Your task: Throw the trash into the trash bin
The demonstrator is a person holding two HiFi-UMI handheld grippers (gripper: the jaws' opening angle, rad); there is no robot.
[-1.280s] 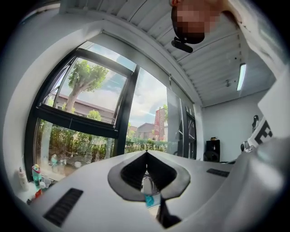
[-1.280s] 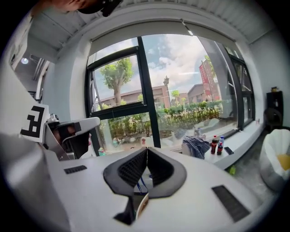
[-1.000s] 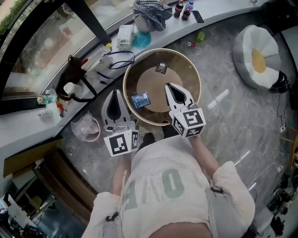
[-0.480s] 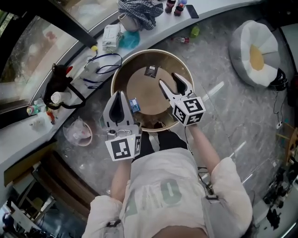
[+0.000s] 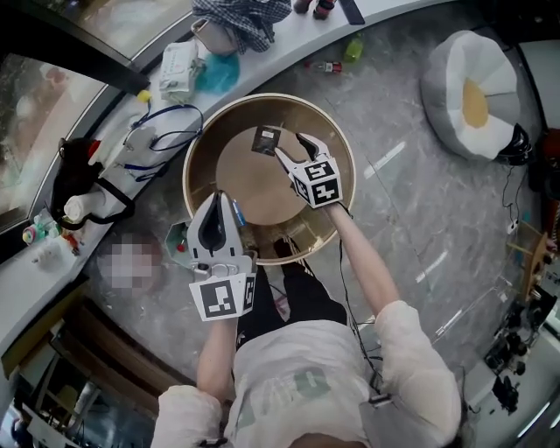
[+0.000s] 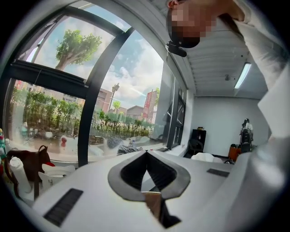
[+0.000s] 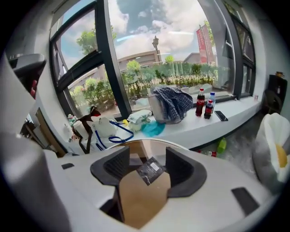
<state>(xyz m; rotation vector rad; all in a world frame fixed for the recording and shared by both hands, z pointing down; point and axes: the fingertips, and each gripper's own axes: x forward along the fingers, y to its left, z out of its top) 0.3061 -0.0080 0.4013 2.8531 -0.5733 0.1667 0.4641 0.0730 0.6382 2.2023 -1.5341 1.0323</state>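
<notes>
The round tan trash bin [image 5: 197, 144] stands on the marble floor in front of me. A dark packet [image 5: 265, 139] lies on its bottom at the far side. My right gripper [image 5: 291, 146] reaches down into the bin just beside that packet. Its jaws are opening, and the right gripper view shows the dark packet [image 7: 149, 170] lying just past their tips, with neither pad touching it. My left gripper [image 5: 219, 199] hovers over the bin's near left rim, shut and empty. A sliver of a blue packet [image 5: 236, 213] shows beside it inside the bin.
A curved white window ledge [image 5: 262, 74] runs behind the bin with a checked cloth [image 5: 241, 17], a white pack [image 5: 178, 68], cables and two cola bottles [image 7: 204, 103]. A white and yellow cushion [image 5: 468, 96] lies on the floor at right. A green bottle [image 5: 353, 48] lies by the ledge.
The right gripper has gone down into the bin toward the dark packet and its jaws have parted. The left gripper has sunk toward the bin's near rim, still shut.
</notes>
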